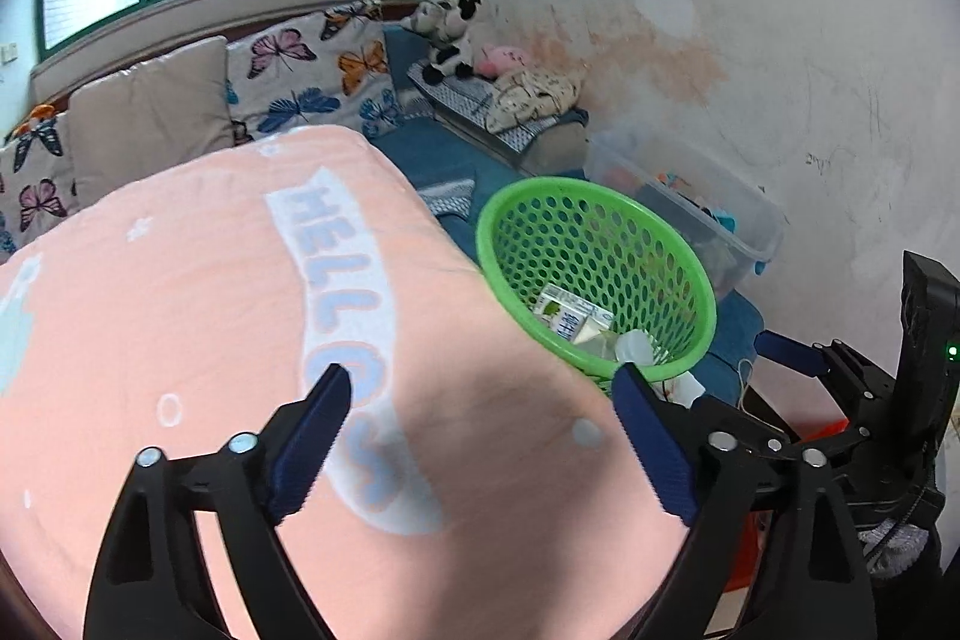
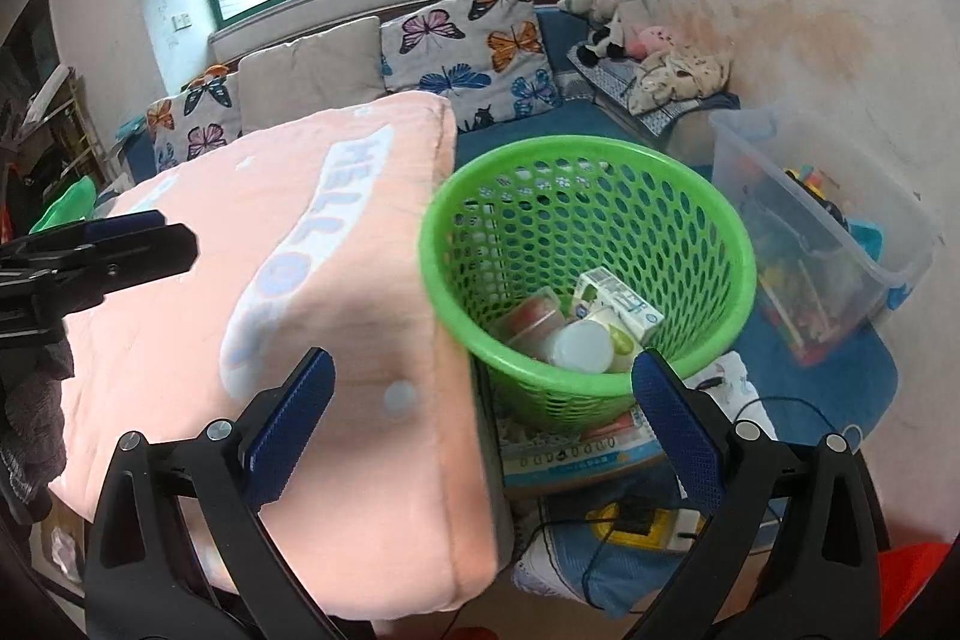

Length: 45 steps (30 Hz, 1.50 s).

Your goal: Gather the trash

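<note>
A green mesh basket [image 2: 600, 196] stands beside the pink "HELLO" cloth-covered table [image 2: 252, 292]. Inside it lie a milk carton [image 2: 624, 301], a white cup [image 2: 582, 346] and a red-lidded tub [image 2: 531, 316]. The basket [image 1: 576, 220] and the carton [image 1: 570, 319] also show in the left wrist view. My left gripper [image 1: 483, 391] is open and empty above the pink cloth [image 1: 210, 310]. My right gripper [image 2: 480, 382] is open and empty over the table's edge, near the basket's rim. The left gripper [image 2: 90, 250] shows at the left of the right wrist view.
A clear plastic bin [image 2: 840, 244] of toys stands right of the basket by the wall. A sofa with butterfly cushions [image 2: 468, 52] and stuffed toys [image 2: 612, 16] lies behind. A booklet [image 2: 570, 454], cables and a power strip [image 2: 648, 520] lie under the basket.
</note>
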Each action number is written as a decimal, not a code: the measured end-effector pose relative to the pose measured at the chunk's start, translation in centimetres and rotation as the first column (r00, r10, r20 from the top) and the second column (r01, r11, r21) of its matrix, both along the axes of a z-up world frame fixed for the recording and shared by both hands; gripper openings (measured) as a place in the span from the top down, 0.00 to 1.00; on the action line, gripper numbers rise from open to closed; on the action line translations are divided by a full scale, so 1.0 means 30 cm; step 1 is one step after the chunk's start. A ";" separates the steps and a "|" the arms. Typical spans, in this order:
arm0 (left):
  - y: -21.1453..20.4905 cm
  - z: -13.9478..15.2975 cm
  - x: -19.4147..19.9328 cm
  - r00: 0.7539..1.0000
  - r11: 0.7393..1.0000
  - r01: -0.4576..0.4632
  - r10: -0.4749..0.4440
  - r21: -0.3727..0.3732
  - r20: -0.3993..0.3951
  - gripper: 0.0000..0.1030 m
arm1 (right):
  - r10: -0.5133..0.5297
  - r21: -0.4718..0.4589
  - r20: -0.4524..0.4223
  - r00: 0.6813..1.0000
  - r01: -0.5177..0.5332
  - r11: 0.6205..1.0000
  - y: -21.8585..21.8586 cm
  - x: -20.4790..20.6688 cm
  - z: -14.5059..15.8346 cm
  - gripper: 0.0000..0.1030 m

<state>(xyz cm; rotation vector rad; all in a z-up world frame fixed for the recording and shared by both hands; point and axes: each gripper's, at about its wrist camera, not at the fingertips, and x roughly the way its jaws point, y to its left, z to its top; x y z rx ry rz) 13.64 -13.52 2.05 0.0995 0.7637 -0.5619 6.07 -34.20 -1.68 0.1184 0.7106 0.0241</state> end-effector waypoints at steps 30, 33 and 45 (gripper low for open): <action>0.408 0.009 -0.223 0.961 0.965 -0.258 0.260 -0.039 0.098 0.07 | 0.051 -0.049 0.072 0.996 -0.048 0.998 0.219 -0.090 0.045 0.04; 0.417 0.003 -0.239 0.954 0.960 -0.278 0.279 -0.023 0.109 0.07 | 0.044 -0.057 0.078 0.996 -0.039 0.998 0.229 -0.094 0.047 0.04; 0.464 -0.004 -0.282 0.939 0.946 -0.323 0.322 -0.015 0.124 0.07 | 0.063 -0.057 0.087 0.994 -0.058 0.997 0.265 -0.114 0.052 0.04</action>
